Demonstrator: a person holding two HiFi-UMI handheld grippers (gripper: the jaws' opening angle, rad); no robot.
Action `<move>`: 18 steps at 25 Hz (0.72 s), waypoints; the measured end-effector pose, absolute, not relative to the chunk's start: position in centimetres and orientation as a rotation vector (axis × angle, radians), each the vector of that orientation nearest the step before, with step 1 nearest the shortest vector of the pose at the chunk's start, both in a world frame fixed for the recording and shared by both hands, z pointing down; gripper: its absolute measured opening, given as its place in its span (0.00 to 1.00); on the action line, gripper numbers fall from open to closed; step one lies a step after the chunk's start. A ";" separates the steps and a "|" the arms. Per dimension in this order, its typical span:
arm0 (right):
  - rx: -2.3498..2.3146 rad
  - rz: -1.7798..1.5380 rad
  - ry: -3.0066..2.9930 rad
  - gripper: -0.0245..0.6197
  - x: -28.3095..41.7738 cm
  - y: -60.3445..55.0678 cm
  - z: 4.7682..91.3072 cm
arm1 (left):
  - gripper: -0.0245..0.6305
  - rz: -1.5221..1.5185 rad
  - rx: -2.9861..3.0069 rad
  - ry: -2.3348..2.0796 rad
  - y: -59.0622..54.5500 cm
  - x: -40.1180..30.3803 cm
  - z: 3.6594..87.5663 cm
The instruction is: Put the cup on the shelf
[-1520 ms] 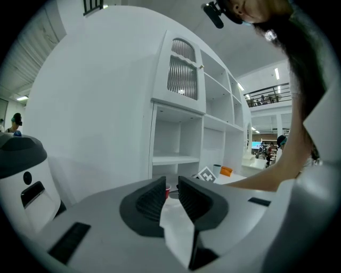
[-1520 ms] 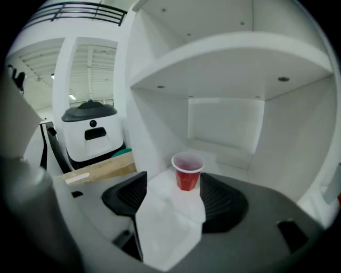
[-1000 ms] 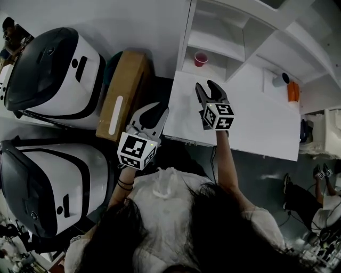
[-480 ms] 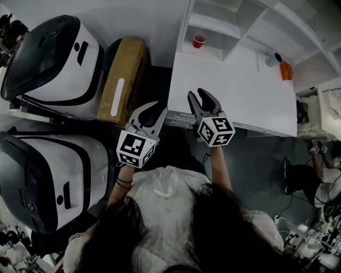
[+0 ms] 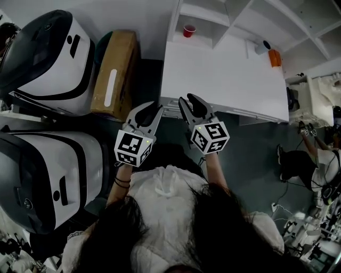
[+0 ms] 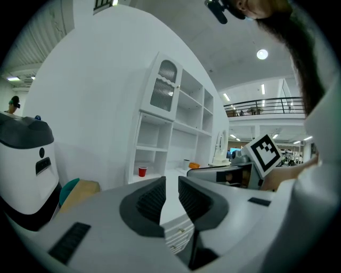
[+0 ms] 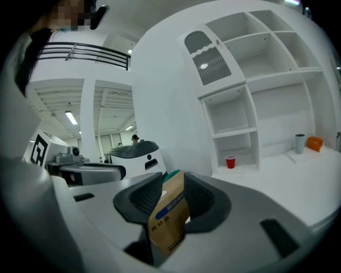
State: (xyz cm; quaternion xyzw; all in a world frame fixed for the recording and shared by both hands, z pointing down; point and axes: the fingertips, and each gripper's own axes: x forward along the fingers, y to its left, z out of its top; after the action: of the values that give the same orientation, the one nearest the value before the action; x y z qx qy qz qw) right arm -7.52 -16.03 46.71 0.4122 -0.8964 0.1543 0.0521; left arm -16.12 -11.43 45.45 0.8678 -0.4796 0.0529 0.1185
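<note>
A red cup (image 5: 189, 30) stands upright in the lowest compartment of the white shelf (image 5: 213, 13), at the back of the white table (image 5: 224, 74); it also shows as the cup (image 6: 142, 171) and the cup (image 7: 230, 162). Both grippers hang off the table's near edge, far from the cup. My left gripper (image 5: 151, 111) has a narrow gap between its jaws and holds nothing. My right gripper (image 5: 193, 102) has just been closing; a slim gap is left and nothing is between its jaws. The brown box (image 7: 169, 216) seen through that gap lies farther off.
Two large white-and-black machines (image 5: 48, 58) (image 5: 48, 176) stand at the left, with a brown cardboard box (image 5: 114, 74) between them and the table. A grey cup (image 5: 262, 47) and an orange object (image 5: 275, 57) sit at the table's right. A person (image 5: 306, 165) is at the far right.
Both grippers have drawn back from over the table to beyond its near edge. The right jaws have narrowed. The red cup has stayed on the shelf.
</note>
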 end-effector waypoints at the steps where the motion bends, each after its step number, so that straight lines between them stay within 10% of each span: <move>1: 1.247 0.473 -2.722 0.25 -7.5 -15.5 46.8 | 0.16 0.155 2.536 -1.396 -11.1 -15.9 45.6; 18: 1.204 0.495 -2.747 0.24 0.1 -6.4 47.6 | 0.16 0.199 2.517 -1.383 -4.1 -7.5 46.3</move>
State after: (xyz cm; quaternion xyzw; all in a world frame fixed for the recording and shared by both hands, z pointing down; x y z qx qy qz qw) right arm 0.11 -6.40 47.56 0.3955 -0.9025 0.1626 0.0508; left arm -7.46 -4.07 46.27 0.8667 -0.4764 0.0687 0.1309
